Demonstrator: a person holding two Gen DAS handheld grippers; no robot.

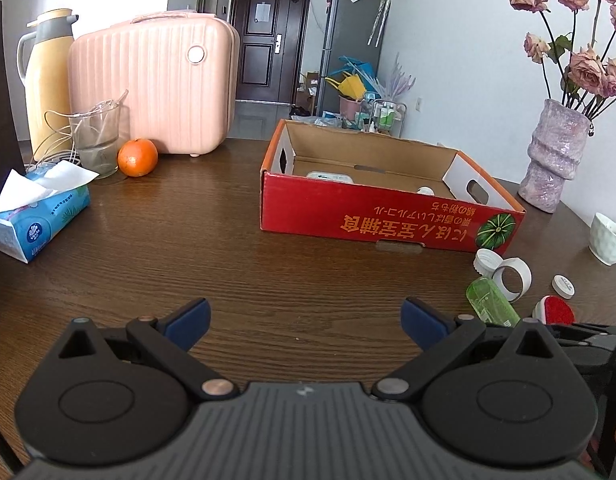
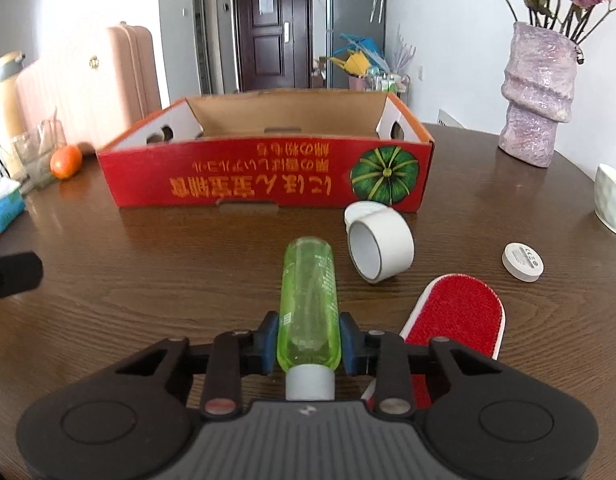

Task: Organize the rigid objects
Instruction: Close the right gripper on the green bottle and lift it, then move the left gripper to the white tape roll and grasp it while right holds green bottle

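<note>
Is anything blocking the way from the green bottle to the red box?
Nothing visible blocks it. The right gripper is shut on the green bottle, and bare table lies ahead up to the red box. The tape roll sits off to the right.

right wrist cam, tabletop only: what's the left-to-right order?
orange → red box → green bottle held in the right gripper → tape roll → red brush → white disc → white cup

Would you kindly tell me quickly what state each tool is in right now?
Left tool: open, holding nothing, above the table.
Right tool: shut on the green bottle.
</note>
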